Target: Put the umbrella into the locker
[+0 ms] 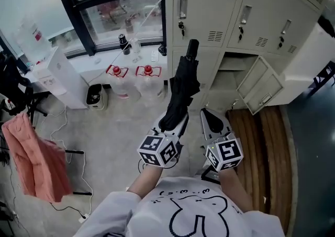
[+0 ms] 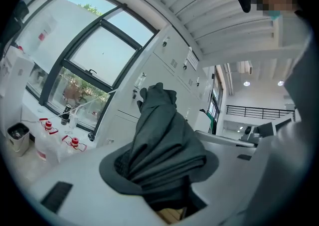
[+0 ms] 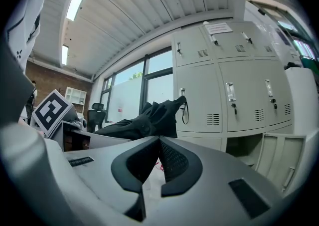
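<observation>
A black folded umbrella [image 1: 183,84] points forward and up toward the grey lockers [image 1: 235,16], its handle end foremost. My left gripper [image 1: 175,122] is shut on its bunched fabric. In the left gripper view the umbrella [image 2: 162,135] fills the gap between the jaws of the left gripper [image 2: 159,167]. My right gripper [image 1: 210,114] hangs just right of it, shut and empty, its tips meeting. The right gripper view shows that gripper [image 3: 158,142], with the umbrella [image 3: 144,122] to its left. One low locker stands open [image 1: 234,76], its door [image 1: 259,92] swung right; the open locker [image 3: 244,145] also shows ahead-right.
Two red-capped water jugs [image 1: 148,80] stand on the floor below the window ledge, with a small bin [image 1: 95,96] and a white box [image 1: 65,76] to their left. An orange garment [image 1: 34,157] hangs at far left. Cables trail across the floor.
</observation>
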### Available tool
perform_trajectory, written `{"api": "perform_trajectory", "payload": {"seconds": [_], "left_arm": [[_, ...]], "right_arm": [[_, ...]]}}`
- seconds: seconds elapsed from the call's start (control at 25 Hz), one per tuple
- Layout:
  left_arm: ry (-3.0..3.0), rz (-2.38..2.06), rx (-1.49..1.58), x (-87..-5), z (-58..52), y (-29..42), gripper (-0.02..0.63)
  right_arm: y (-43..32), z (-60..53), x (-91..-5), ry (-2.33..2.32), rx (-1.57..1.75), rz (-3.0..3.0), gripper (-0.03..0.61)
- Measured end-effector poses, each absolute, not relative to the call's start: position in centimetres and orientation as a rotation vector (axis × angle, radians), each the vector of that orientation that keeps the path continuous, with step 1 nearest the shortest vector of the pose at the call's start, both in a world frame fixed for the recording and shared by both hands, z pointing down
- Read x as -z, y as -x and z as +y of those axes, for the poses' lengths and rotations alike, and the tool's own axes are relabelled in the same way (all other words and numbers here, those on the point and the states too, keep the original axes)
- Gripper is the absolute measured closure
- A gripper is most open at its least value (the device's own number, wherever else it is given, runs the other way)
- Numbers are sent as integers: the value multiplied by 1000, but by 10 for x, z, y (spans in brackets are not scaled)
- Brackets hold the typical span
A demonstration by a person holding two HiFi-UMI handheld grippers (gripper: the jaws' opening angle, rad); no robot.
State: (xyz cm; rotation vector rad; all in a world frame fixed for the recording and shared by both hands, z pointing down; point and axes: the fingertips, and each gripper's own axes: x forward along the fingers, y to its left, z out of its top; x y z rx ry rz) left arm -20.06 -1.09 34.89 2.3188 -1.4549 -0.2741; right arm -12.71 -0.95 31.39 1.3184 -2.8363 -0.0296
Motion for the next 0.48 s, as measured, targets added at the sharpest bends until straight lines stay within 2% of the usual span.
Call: {"api": "perform_trajectory", "payload": {"seconds": [0.48], "left_arm": [[-2344, -1226, 149, -378, -65, 98, 401]], "right_arm": [[19, -63, -323, -1559, -7, -2712, 566]]}}
